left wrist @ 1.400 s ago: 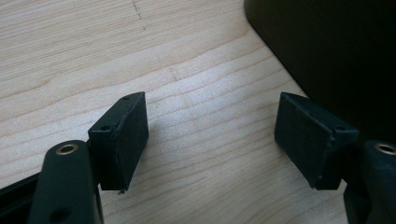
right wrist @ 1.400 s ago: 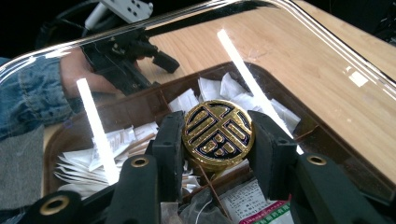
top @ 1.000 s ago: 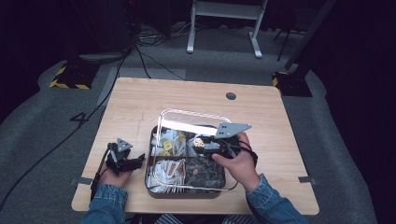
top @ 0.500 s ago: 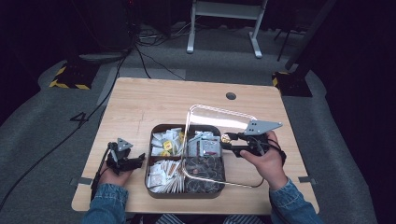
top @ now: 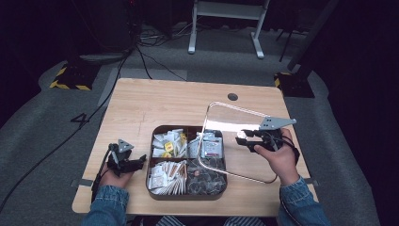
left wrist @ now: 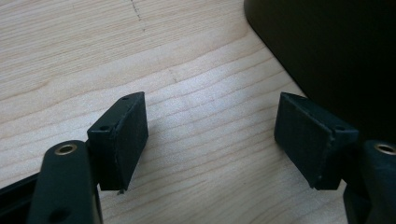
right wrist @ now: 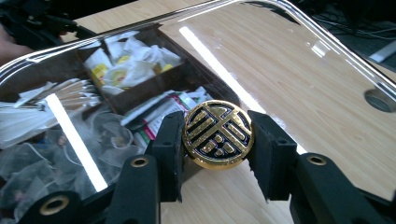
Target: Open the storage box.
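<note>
A dark brown box [top: 188, 196] with several compartments stands open at the table's front middle, holding white and yellow sachets [top: 168, 141], packets [top: 209, 143], paper sticks [top: 167, 174] and clear bags [top: 204, 179]. Its clear lid [top: 230, 117] hangs tilted over the box's right edge and the table beside it. My right gripper [top: 243, 139] [right wrist: 215, 140] is shut on the lid's round gold-and-black knob [right wrist: 217, 134]. My left gripper [top: 139, 162] [left wrist: 212, 135] rests open on the wood just left of the box [left wrist: 327, 46], nothing between its pads.
The wooden table [top: 155, 103] has a round cable hole [top: 232, 97] at the back right. Bare wood lies behind the box and to its right. Cables [top: 141, 52] and a white metal stand [top: 226, 23] are on the floor behind the table.
The right hand has carried the clear lid to the right, off the box, so the compartments lie uncovered. The left gripper has stayed in place.
</note>
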`<state>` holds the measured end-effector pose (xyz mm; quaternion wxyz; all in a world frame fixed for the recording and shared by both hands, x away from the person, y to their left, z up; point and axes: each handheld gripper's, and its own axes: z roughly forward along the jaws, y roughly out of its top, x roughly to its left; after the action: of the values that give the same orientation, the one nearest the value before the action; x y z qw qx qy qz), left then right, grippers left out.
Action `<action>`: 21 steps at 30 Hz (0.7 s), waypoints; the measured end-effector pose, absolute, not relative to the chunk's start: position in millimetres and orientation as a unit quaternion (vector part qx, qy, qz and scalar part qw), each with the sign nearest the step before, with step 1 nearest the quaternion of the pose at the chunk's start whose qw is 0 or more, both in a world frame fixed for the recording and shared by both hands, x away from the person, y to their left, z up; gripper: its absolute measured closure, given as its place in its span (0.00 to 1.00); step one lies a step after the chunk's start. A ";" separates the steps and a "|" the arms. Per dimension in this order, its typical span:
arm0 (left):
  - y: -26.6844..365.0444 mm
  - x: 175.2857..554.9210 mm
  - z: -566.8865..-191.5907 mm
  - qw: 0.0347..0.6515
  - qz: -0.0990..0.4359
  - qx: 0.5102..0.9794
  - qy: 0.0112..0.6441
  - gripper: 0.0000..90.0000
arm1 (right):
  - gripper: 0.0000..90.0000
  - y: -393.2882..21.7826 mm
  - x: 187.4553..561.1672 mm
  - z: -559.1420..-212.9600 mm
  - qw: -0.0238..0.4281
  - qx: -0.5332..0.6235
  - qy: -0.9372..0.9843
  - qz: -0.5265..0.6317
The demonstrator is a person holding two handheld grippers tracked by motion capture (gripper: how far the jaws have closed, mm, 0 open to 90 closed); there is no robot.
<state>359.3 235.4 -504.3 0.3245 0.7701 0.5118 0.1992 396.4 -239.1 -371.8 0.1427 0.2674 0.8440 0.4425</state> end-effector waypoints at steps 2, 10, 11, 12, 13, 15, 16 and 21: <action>235.7 359.4 -504.3 0.325 0.198 0.771 0.511 0.29 | 0.65 -244.5 398.0 -372.6 0.145 0.274 0.842 0.442; 235.5 359.7 -504.4 0.325 0.194 0.775 0.505 0.26 | 0.65 -267.6 402.2 -376.7 0.151 0.304 0.832 0.439; 235.6 359.9 -504.4 0.326 0.194 0.775 0.505 0.26 | 0.65 -270.3 402.8 -376.9 0.152 0.308 0.830 0.439; 235.6 360.0 -504.5 0.326 0.194 0.775 0.505 0.26 | 0.65 -272.9 403.4 -377.1 0.153 0.312 0.828 0.439; 235.6 360.0 -504.4 0.326 0.194 0.776 0.505 0.26 | 0.65 -275.4 404.2 -377.4 0.155 0.316 0.826 0.440; 235.6 360.0 -504.3 0.325 0.192 0.776 0.505 0.26 | 0.65 -279.8 405.9 -378.2 0.157 0.322 0.824 0.439; 235.7 360.0 -504.2 0.325 0.193 0.776 0.505 0.26 | 0.65 -282.1 407.0 -378.8 0.159 0.326 0.822 0.438; 236.0 359.9 -504.3 0.325 0.194 0.777 0.503 0.26 | 0.65 -294.1 414.4 -385.2 0.163 0.346 0.817 0.431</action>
<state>359.9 236.0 -504.3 0.3251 0.7768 0.5031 0.1941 414.4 -294.1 -385.2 0.1633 0.3460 0.8172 0.4310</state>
